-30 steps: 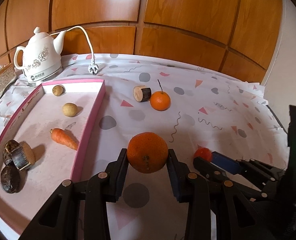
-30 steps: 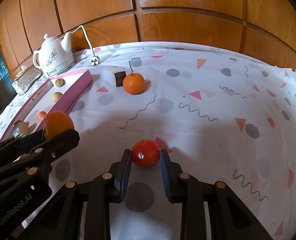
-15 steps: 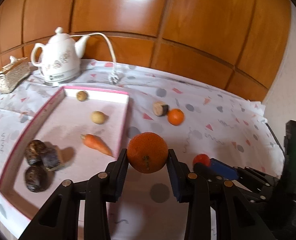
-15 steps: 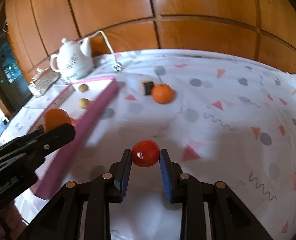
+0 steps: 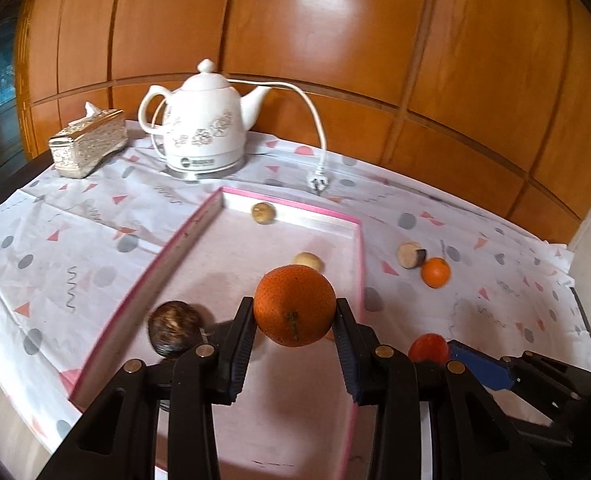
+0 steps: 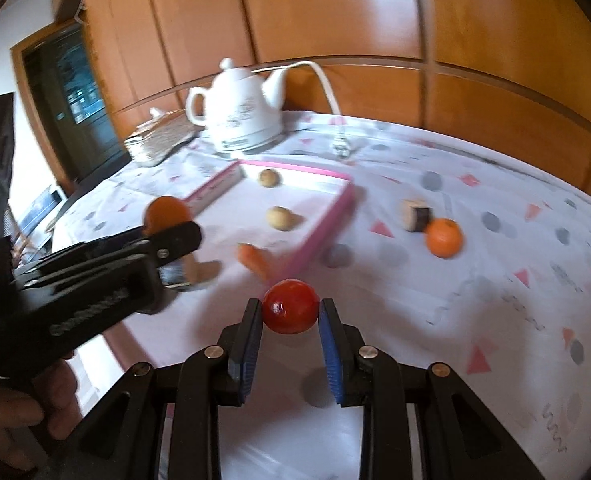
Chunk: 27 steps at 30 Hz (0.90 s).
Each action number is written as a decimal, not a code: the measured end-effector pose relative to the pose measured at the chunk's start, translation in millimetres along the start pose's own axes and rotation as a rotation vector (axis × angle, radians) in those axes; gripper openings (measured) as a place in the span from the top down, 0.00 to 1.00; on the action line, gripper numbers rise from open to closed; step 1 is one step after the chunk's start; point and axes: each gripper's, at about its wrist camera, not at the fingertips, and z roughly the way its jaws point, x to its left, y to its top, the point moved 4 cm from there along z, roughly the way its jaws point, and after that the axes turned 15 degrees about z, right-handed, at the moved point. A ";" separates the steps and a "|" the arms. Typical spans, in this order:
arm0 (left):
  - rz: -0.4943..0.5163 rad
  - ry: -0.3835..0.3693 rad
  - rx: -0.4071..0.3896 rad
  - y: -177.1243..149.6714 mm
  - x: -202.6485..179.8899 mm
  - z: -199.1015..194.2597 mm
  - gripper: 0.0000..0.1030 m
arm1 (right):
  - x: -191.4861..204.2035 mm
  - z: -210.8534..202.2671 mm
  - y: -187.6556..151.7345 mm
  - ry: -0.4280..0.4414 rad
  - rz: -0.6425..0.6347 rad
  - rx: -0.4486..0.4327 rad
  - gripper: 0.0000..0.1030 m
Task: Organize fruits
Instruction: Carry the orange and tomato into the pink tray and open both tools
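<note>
Left gripper (image 5: 294, 330) clenched on large orange (image 5: 294, 305), held above pink tray (image 5: 360, 264) holding potatoes, carrot (image 6: 255, 261) and dark lumps. Right gripper (image 6: 291, 334) clenched on red tomato (image 6: 291, 311), airborne over tray's right edge. Small orange (image 5: 435, 272) sits on tablecloth (image 5: 495, 280), right of tray.

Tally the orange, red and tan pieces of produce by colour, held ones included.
Orange: 3, the large round orange in the left tongs, the small round orange on the patterned tablecloth, the tapered orange carrot in the pink tray.
Red: 1, the round red tomato in the right tongs.
Tan: 2, small round tan fruits in the tray.
Total: 6.
</note>
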 end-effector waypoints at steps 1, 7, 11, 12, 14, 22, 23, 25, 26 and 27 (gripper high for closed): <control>-0.004 0.005 0.001 -0.1 2.1 0.3 0.63 | 5.7 1.6 0.4 0.011 -0.010 0.005 0.72; -0.022 0.036 0.013 0.5 19.5 5.7 0.63 | 36.1 12.8 -0.9 0.049 -0.068 0.030 0.72; -0.028 0.042 0.027 4.6 30.1 12.9 0.62 | 48.0 18.5 -2.4 0.062 -0.081 0.046 0.72; -0.033 0.043 0.029 5.9 32.7 14.6 0.62 | 49.5 20.0 -2.2 0.063 -0.079 0.050 0.72; -0.043 0.052 0.031 9.3 38.8 17.2 0.62 | 52.0 23.0 -2.1 0.064 -0.076 0.055 0.72; -0.064 0.068 0.028 21.8 58.9 24.3 0.62 | 57.3 33.2 3.8 0.063 -0.050 0.060 0.72; -0.066 0.069 0.032 21.7 60.1 25.9 0.62 | 57.4 35.4 4.9 0.060 -0.047 0.060 0.71; -0.065 0.070 0.041 20.7 60.6 29.4 0.62 | 58.0 40.7 5.7 0.049 -0.042 0.066 0.71; -0.063 0.074 0.043 19.8 59.9 30.3 0.62 | 58.3 42.3 5.8 0.045 -0.041 0.064 0.71; -0.060 0.076 0.047 18.3 58.9 31.5 0.62 | 58.5 44.0 5.6 0.040 -0.043 0.063 0.71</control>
